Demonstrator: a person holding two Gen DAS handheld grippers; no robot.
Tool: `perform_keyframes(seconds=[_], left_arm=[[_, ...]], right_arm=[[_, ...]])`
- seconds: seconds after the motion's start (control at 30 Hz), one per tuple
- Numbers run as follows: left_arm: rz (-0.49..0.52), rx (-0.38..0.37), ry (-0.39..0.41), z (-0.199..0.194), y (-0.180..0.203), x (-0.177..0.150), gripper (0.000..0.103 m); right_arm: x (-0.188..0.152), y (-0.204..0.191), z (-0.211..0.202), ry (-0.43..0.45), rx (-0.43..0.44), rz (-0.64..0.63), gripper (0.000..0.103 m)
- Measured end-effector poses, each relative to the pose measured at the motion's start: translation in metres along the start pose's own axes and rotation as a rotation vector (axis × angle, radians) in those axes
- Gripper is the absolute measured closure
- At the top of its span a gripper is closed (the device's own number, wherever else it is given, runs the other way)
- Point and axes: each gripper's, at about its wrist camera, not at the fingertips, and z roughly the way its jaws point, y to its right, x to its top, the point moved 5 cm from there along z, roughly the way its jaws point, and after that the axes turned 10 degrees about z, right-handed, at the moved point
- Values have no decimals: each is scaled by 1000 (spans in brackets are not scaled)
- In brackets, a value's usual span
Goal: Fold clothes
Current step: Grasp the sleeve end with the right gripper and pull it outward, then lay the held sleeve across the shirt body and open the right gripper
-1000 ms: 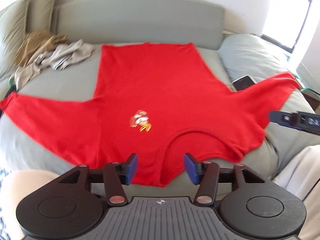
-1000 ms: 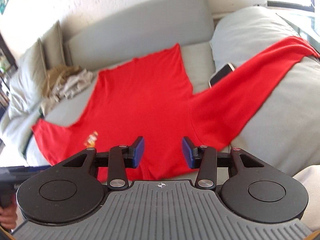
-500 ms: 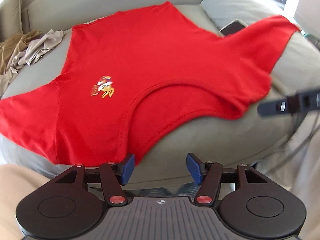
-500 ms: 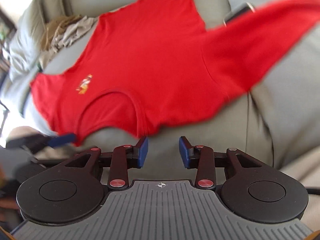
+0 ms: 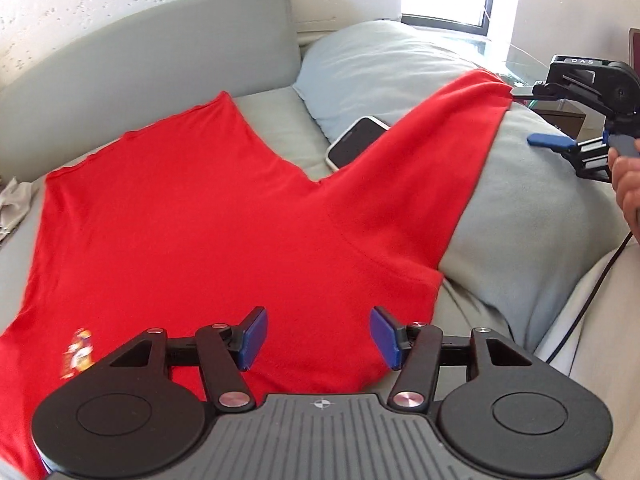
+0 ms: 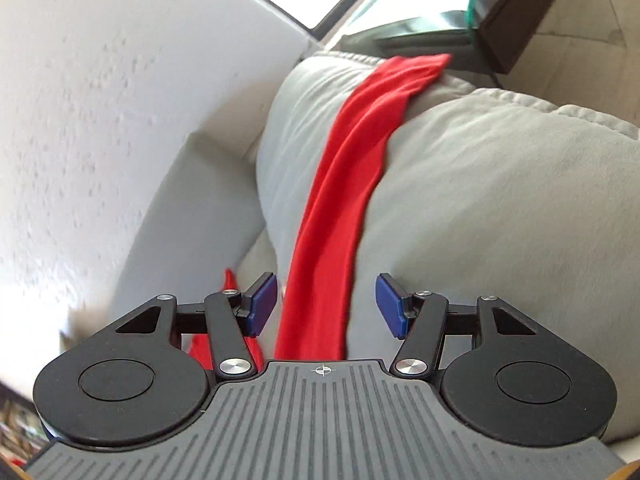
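Note:
A red long-sleeved shirt (image 5: 200,216) lies spread flat on a grey sofa, with a small printed logo (image 5: 78,354) near its front. One sleeve (image 5: 452,128) drapes up over a grey cushion. My left gripper (image 5: 316,338) is open and empty, just above the shirt's shoulder area. My right gripper (image 6: 326,306) is open and empty, looking along that sleeve (image 6: 352,168), which runs between its fingers. The right gripper also shows in the left wrist view (image 5: 548,120), beside the sleeve's cuff end.
A phone (image 5: 356,142) lies on the sofa seat, partly under the sleeve. A large grey cushion (image 5: 532,208) is on the right. A crumpled grey garment (image 5: 12,204) sits at the far left. A glass side table (image 6: 472,4) stands beyond the cushion.
Both grippers have swung to the right. The left one moved from the collar to the right shoulder. The right one moved out to the draped sleeve on the cushion. Both stayed open.

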Motion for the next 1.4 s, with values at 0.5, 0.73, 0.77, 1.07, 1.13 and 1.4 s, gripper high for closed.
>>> perform_keyframes(seconds=[0.5,0.73,0.77,1.07,1.13,1.4], left_arm=[[149,-27,-73,30,22,4,63],[137,-49,-75,31,20,3,63],[138,-50,-75,32,20,3,63],[133,-46,-66,30,19,5,63],[129,-45,-62,29,18,6,60],[-48,59,29,-27,-36,-2,58]], right_arm=[[106,48,59,156,102,391,64],[135,69,86,213,173,511,65],[137,71,88,222,171,515,65],[141,50,79,344,97,306,95],[134,28,68,379,71,184,96],[25,-103,27,343,11,-418,96]])
